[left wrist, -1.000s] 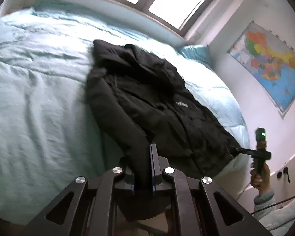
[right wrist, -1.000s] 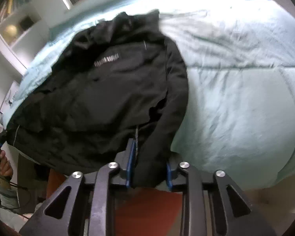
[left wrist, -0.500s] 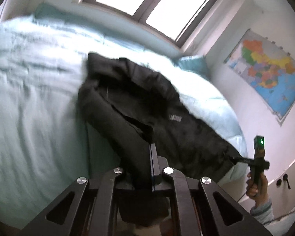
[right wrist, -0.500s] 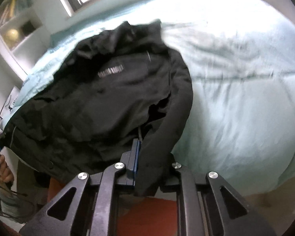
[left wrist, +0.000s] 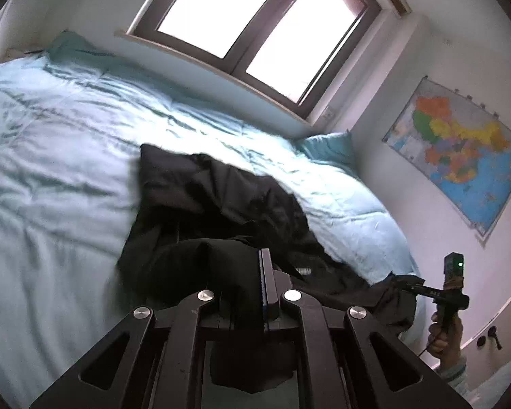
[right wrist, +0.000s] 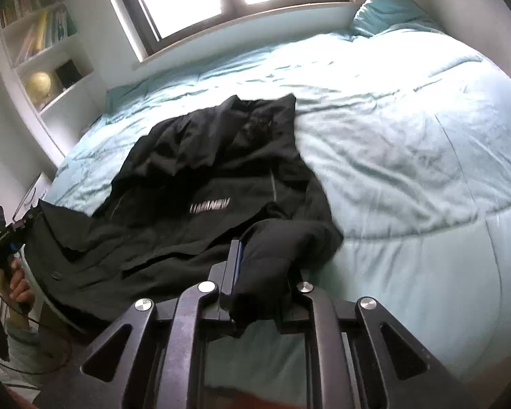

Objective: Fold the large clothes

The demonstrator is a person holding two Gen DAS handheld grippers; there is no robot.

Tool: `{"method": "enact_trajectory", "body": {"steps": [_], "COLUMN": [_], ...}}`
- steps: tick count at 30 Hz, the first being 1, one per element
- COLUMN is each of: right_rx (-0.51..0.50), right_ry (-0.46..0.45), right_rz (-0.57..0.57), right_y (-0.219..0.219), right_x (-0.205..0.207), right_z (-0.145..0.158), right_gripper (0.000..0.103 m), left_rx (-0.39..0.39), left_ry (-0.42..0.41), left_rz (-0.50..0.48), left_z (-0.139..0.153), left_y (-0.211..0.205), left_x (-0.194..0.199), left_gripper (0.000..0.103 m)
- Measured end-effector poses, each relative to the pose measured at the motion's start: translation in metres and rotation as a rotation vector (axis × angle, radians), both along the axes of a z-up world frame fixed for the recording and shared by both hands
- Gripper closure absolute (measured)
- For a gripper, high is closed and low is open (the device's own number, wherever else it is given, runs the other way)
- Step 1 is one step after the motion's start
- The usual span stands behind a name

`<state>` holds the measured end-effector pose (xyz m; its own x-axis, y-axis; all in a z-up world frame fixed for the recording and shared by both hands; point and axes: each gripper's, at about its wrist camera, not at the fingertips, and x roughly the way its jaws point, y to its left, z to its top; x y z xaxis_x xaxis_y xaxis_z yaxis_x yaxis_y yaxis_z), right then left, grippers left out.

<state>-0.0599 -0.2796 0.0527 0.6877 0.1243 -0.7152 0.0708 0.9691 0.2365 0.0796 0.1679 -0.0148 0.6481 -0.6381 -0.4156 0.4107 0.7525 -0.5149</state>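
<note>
The left gripper (left wrist: 252, 283) is clamped on a bunched fold of the black jacket (left wrist: 221, 211) — dark cloth fills the gap between its fingers and hangs down below them over the frame. The right gripper (right wrist: 260, 272) is likewise closed on the jacket, with a sleeve end (right wrist: 272, 272) wadded between its fingers and spilling toward the camera. From these two held ends the jacket runs back onto the bed, lying rumpled across the pale blue duvet (right wrist: 408, 143), its hood end farthest from the grippers and a white printed logo (right wrist: 210, 207) showing on the chest in the right wrist view. In the left wrist view the right gripper appears at the far right in a hand (left wrist: 443, 337), pinching the jacket's edge where it hangs off the side of the bed; in the right wrist view the left gripper shows at the far left, also holding an edge. Beyond the bed stand a window (left wrist: 255, 30), a blue pillow (left wrist: 330, 146), a wall map (left wrist: 460, 150) and a bookshelf (right wrist: 44, 54) holding a globe — all well apart from the jacket.
</note>
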Motion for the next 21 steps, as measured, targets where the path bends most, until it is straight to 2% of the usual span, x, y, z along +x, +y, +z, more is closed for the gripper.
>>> {"method": "enact_trajectory", "body": {"steps": [3,6,10,14,19,21], "right_rx": [0.015,0.007,-0.003,0.042,0.042,0.038], "right_ry": [0.006,0.065,0.161,0.231,0.244,0.236], "right_rz": [0.002,0.0,0.001,-0.008,-0.024,-0.033], "right_y": [-0.011,-0.016,-0.02,-0.029,-0.033,-0.033], "right_x": [0.032,0.069,0.114,0.157,0.214,0.239], "right_z": [0.006,0.013,0.032,0.064,0.113,0.13], "right_gripper": [0.085,0.085,0.085,0.085,0.085,0.085], "left_rx": [0.012,0.048,0.063,0.022,0.019,0.063], "left_ry": [-0.014,0.001,0.098,0.231,0.279,0.281], "left_rz": [-0.01,-0.019,-0.003,0.044,0.068,0.088], "left_z": [0.007,0.017,0.032,0.054,0.1,0.113], "left_y": [-0.007,-0.017,-0.026,-0.019,-0.015,-0.019], "left_x": [0.036,0.073,0.121,0.163,0.205,0.222], "left_gripper": [0.092,0.092,0.092,0.092,0.092,0.092]}}
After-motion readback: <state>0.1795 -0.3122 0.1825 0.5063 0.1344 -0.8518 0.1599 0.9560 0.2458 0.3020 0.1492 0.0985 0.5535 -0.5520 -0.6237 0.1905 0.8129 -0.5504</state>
